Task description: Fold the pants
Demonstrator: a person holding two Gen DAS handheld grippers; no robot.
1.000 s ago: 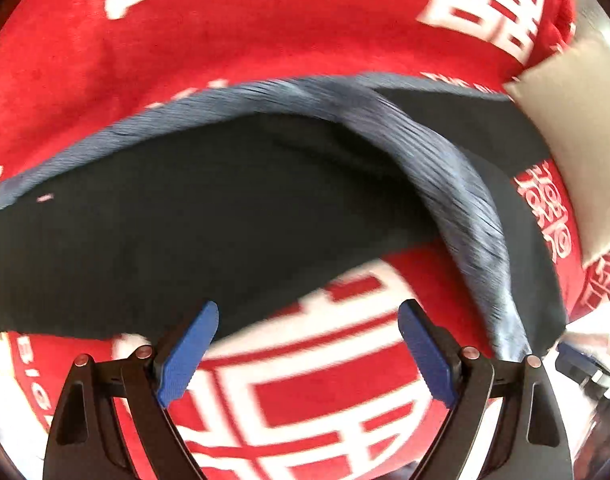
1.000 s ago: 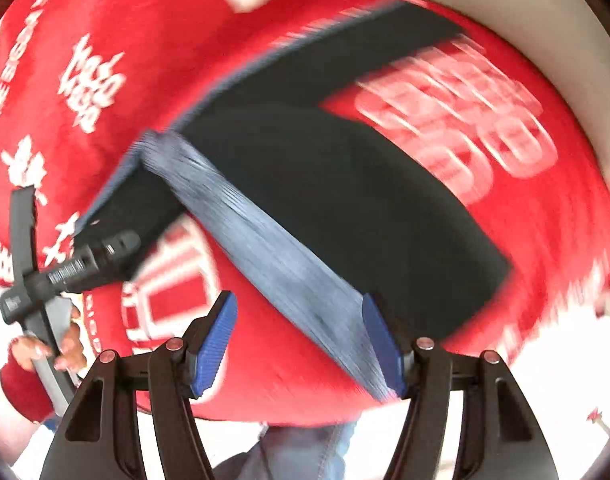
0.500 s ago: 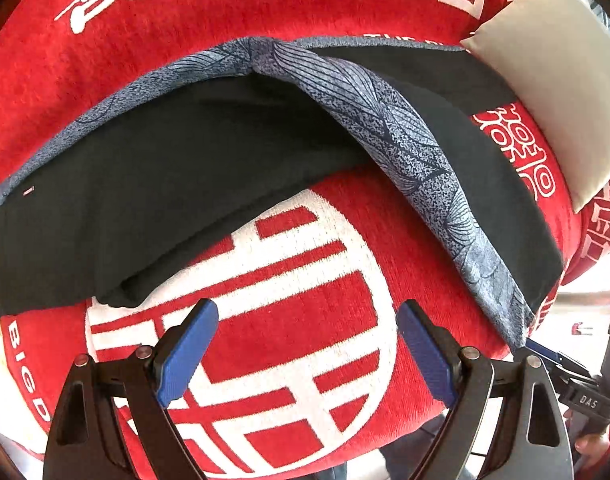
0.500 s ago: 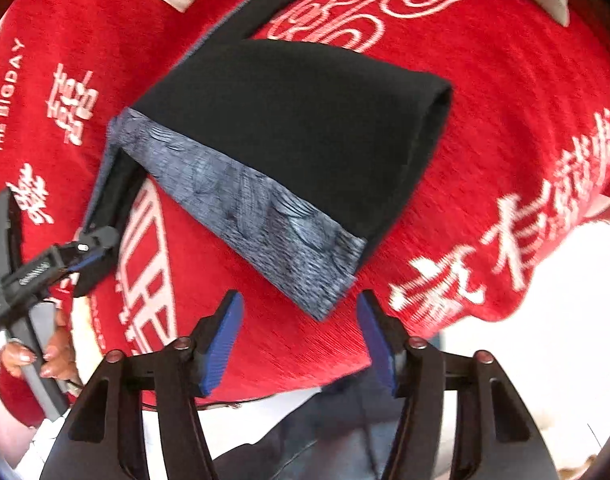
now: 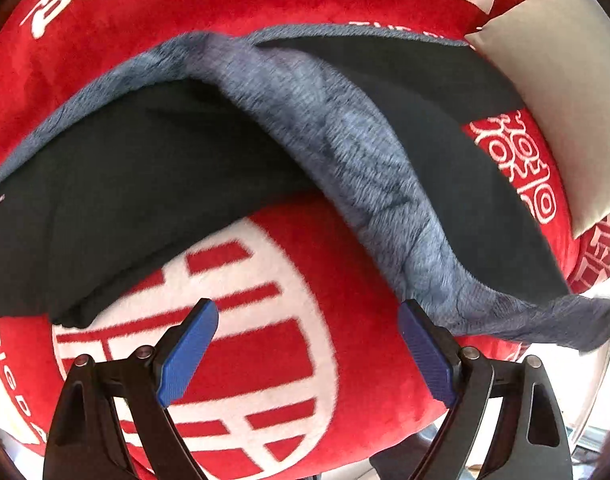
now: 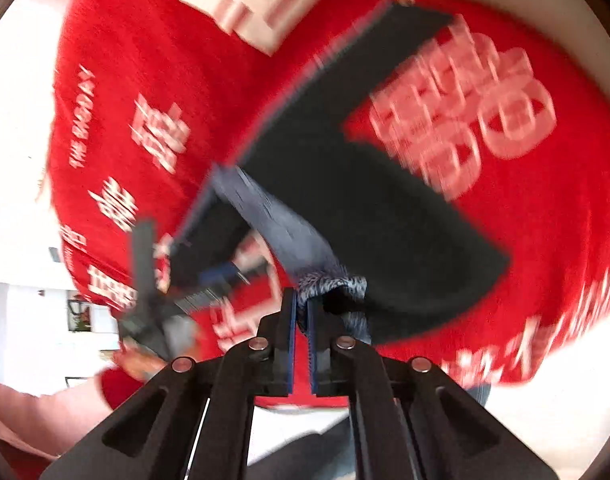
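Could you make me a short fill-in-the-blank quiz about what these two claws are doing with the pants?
1. The right claw is shut on the pants' grey ____.
2. The left claw is ____ and holds nothing.
3. The pants lie on a ____ blanket with white lettering.

Missing words: waistband; open; red

The pants (image 5: 137,184) are black, with a blue-grey waistband (image 5: 369,176) marked by fine dark vein-like lines; that band runs beyond the left gripper's (image 5: 307,354) right finger. Under them the blanket (image 5: 265,360) is bright red with white characters and lettering; a white ring with red bars lies between the blue pads (image 5: 189,354). A plain beige pillow (image 5: 565,92) sits far right of them. The right gripper (image 6: 301,344) is black with blue pads; the grey band's speckled tip shows just past its fingertips, black cloth to the right.
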